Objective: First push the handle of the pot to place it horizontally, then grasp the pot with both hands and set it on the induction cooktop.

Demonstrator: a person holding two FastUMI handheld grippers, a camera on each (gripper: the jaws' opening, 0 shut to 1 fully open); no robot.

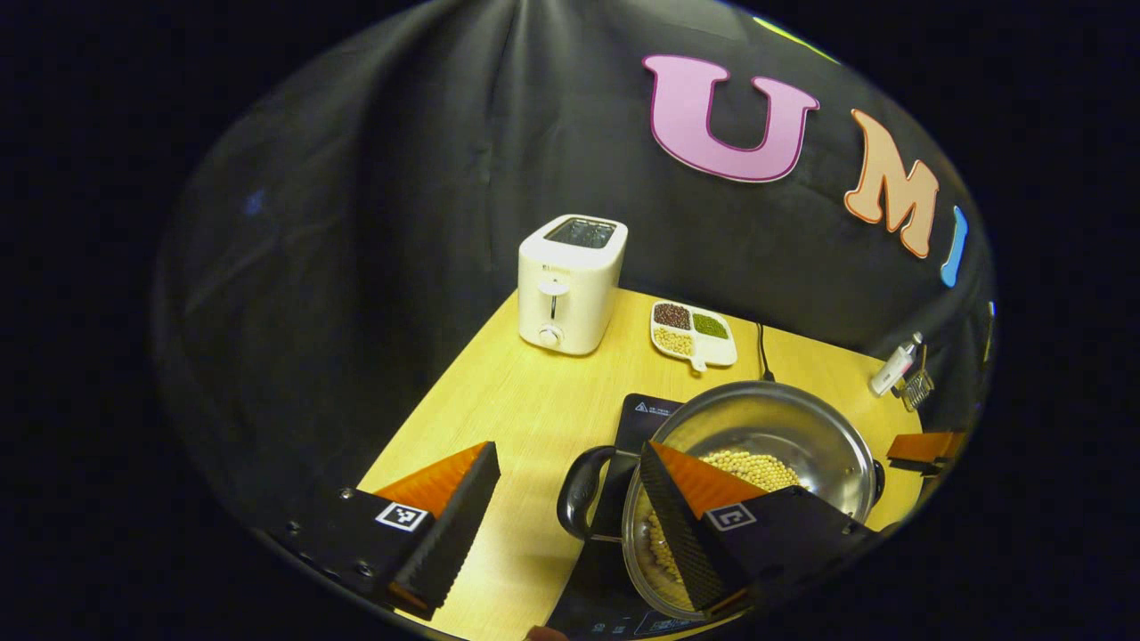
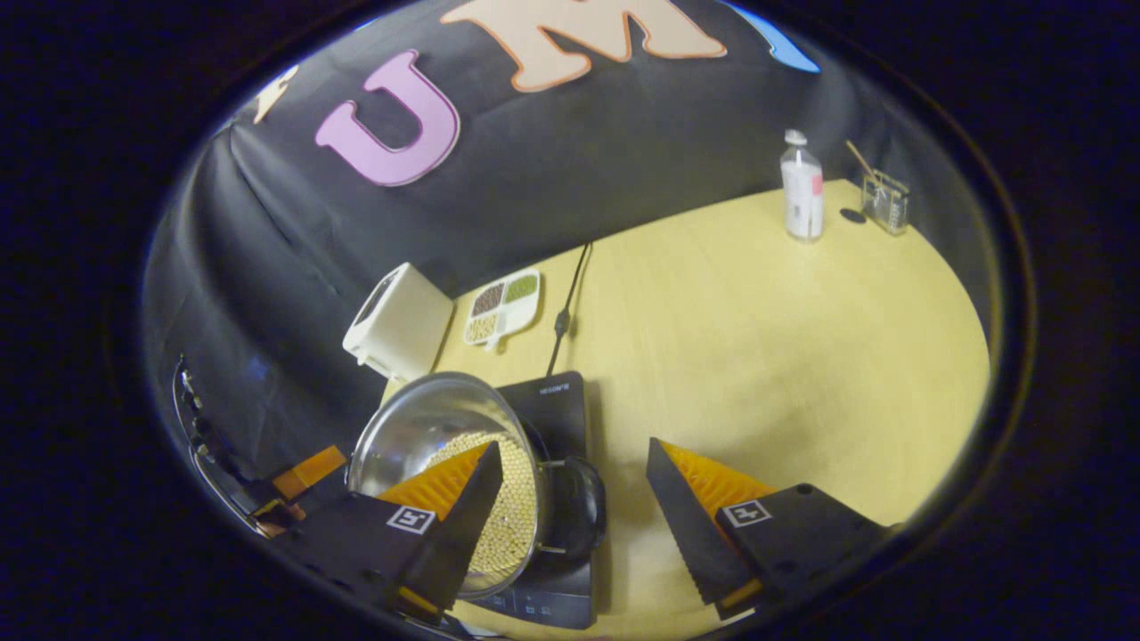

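Observation:
A steel pot point(image 1: 766, 427) with pale beans point(image 1: 748, 467) in it sits over the black induction cooktop point(image 1: 648, 415). Its black side handle point(image 1: 581, 491) lies between the fingers of my left gripper point(image 1: 570, 525), which is open wide; one finger reaches over the pot's rim. My right gripper's tips point(image 1: 926, 447) show past the pot's far side. In the right gripper view, the pot point(image 2: 419, 427) stands on the cooktop point(image 2: 557, 401). Its other handle point(image 2: 577, 507) sits inside my open right gripper point(image 2: 570, 525), and neither finger touches it. The left gripper point(image 2: 307, 472) shows beyond the pot.
A white toaster point(image 1: 570, 285) and a divided dish of beans point(image 1: 693, 334) stand at the back of the wooden table. A black cable point(image 2: 563, 312) runs back from the cooktop. A bottle point(image 2: 802, 187) and a small glass point(image 2: 884, 203) stand far right; open tabletop point(image 2: 757, 356) lies between.

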